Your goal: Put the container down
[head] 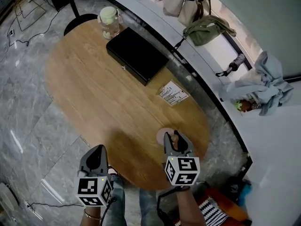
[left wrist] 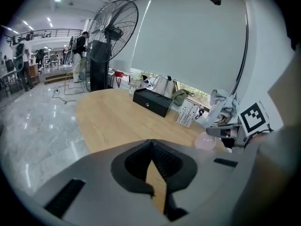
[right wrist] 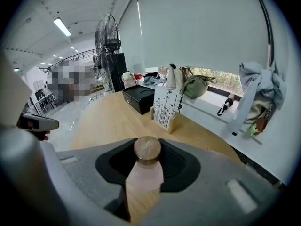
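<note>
The container (head: 163, 134) is a pale pink bottle with a round wooden lid (right wrist: 147, 148). My right gripper (head: 176, 141) is shut on it at the neck, just over the near right part of the oval wooden table (head: 103, 102). The left gripper view shows its pink body (left wrist: 205, 141) low over the tabletop; I cannot tell whether it touches. My left gripper (head: 97, 153) hangs off the table's near edge, over the floor. Its jaws meet at the tips, with nothing between them.
A black flat box (head: 136, 54) lies at the far side of the table, with a glass jar (head: 109, 21) with a green lid behind it. A printed card stand (head: 173, 93) sits near the right edge. Bags (head: 207, 29), an umbrella (head: 230, 67) and clothes (head: 263, 81) lie on the white sill.
</note>
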The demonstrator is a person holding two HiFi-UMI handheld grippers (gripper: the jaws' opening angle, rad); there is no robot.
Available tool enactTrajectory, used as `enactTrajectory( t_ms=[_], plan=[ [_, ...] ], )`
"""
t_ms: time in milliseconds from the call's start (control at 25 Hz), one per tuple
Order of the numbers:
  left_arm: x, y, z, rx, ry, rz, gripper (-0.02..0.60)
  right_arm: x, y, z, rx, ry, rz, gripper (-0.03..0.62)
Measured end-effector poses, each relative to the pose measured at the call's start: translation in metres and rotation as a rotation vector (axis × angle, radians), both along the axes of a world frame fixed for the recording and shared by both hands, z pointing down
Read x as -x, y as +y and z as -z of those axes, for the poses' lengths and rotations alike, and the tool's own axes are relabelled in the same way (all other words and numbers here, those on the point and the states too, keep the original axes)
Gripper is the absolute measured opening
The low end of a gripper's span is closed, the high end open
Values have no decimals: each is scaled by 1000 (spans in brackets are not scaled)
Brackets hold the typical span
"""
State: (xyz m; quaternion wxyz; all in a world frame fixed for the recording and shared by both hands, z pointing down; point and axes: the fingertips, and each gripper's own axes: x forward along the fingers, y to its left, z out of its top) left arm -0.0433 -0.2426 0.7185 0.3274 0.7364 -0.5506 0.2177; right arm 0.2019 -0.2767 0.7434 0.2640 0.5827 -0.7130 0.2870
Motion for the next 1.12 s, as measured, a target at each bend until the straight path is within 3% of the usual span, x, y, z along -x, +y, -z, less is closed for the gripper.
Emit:
enactTrajectory(
  t_ms=[1120],
  plan=[
    [2, -12, -15, 17, 15, 30, -6, 8, -21, -27, 43, -2, 18, 137]
  ],
)
